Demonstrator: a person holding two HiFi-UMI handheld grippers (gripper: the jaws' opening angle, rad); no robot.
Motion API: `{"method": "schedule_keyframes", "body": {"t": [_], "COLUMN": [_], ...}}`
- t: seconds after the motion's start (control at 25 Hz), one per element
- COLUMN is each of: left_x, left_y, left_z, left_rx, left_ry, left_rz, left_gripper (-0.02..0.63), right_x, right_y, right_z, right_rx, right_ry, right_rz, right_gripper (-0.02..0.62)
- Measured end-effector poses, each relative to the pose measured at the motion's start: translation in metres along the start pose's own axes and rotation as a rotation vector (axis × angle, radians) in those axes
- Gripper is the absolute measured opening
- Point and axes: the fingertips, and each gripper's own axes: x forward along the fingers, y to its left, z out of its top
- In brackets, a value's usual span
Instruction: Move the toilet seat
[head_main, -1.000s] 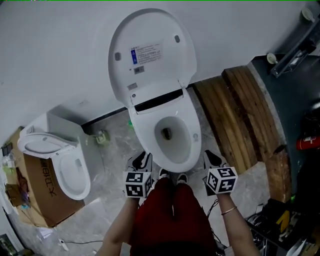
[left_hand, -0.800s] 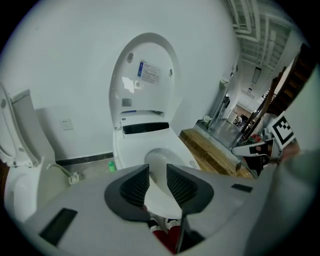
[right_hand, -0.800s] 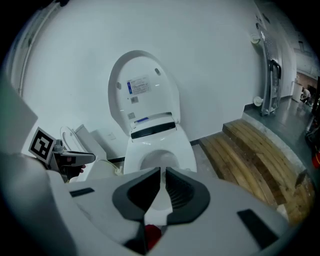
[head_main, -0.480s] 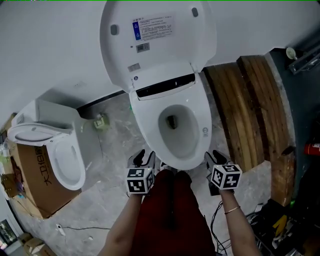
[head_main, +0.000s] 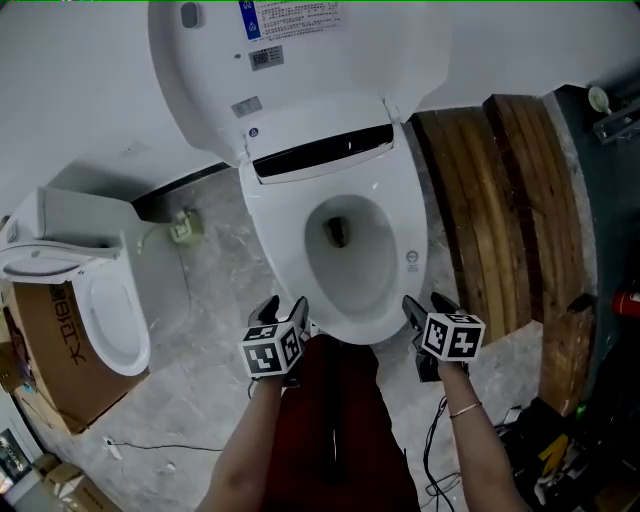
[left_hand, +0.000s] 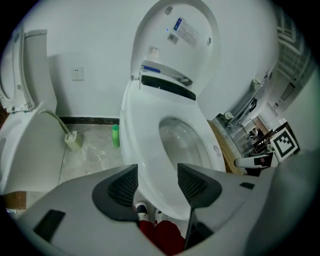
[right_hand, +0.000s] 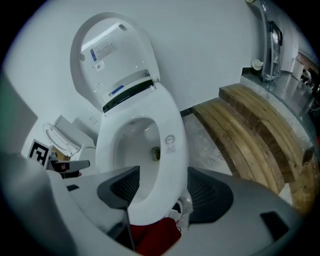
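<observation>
Reaching is the step you are working through. You are holding both tools at the front of the toilet seat (head_main: 283, 245), which is lying flat on the bowl with the lid (head_main: 300, 70) standing up against the wall behind it. Your left gripper (head_main: 283, 308) is hovering just beside the seat's front left curve. Your right gripper (head_main: 425, 303) is hovering just beside the front right curve, and your red trousers (head_main: 335, 420) are showing between the two. Both sets of jaws have just been opening and are standing wide apart. In each gripper view the white rim is showing in the gap between the pads, but no pad is pressing on it, so you are not gripping anything yet. The seat is not looking lifted at all, so I am judging the task as only beginning. Next, as I am reading it, you are needing to ease one jaw under the rim's edge and one over it, then close firmly before swinging the seat up on its hinge toward the lid. You are dealing with smooth, glossy plastic, so a shallow bite is probably risking a slip, and seating the pads deeper on the rim is looking safer.
</observation>
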Motion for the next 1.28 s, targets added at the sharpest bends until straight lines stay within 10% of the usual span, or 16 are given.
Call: {"method": "schedule_keyframes", "body": {"t": [0.72, 1.28], "left_x": [0.048, 0.044], "left_y": [0.003, 0.005], "left_z": [-0.021, -0.025], "left_rx": [-0.142, -0.097], "left_ry": [0.064, 0.066], "left_rz": [0.019, 0.008], "left_gripper": [0.242, 0.240], "right_x": [0.071, 0.065], "right_y": [-0.020, -0.014], "right_z": [-0.015, -0.015], "right_rx": [0.062, 0.059], "right_ry": [0.172, 0.197], "right_rz": [0.053, 0.067], "right_gripper": [0.302, 0.302]}}
